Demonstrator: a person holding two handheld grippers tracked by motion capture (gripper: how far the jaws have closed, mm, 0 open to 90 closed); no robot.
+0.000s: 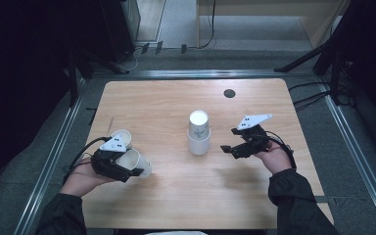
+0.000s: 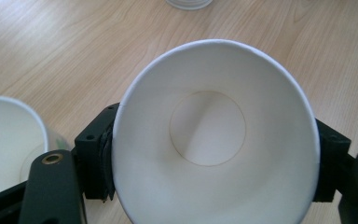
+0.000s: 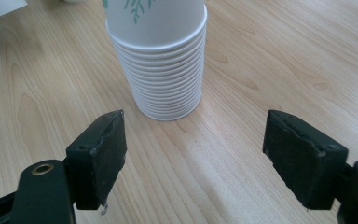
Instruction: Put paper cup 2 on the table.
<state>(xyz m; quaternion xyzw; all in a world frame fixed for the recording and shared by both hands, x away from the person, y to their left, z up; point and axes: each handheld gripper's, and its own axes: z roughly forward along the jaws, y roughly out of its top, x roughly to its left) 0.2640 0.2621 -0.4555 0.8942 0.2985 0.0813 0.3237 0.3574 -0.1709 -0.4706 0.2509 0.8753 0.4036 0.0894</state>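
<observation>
1. Nearest the lens in the left gripper view is a white paper cup (image 2: 214, 135), mouth toward the camera, with the left gripper (image 1: 115, 164) clamped on its sides, one jaw pressing each wall.
2. In the high view that cup lies tilted in the gripper at the left side of the table (image 1: 166, 205), low over the wood; I cannot tell if it touches.
3. A second cup (image 1: 122, 137) sits just beside it, toward the table's far edge, open end up.
4. The stack of cups (image 1: 199, 133) stands upside down near the middle of the table, well apart from the held cup.
5. The right gripper (image 1: 240, 146) is just right of the stack with its jaws wide apart, gripping nothing; its own view shows the stack's base (image 3: 161, 70) ahead of the gap.
6. Judging by this, two cups look taken off the stack, one set down and one in hand; the many nested cups are left to separate.
</observation>
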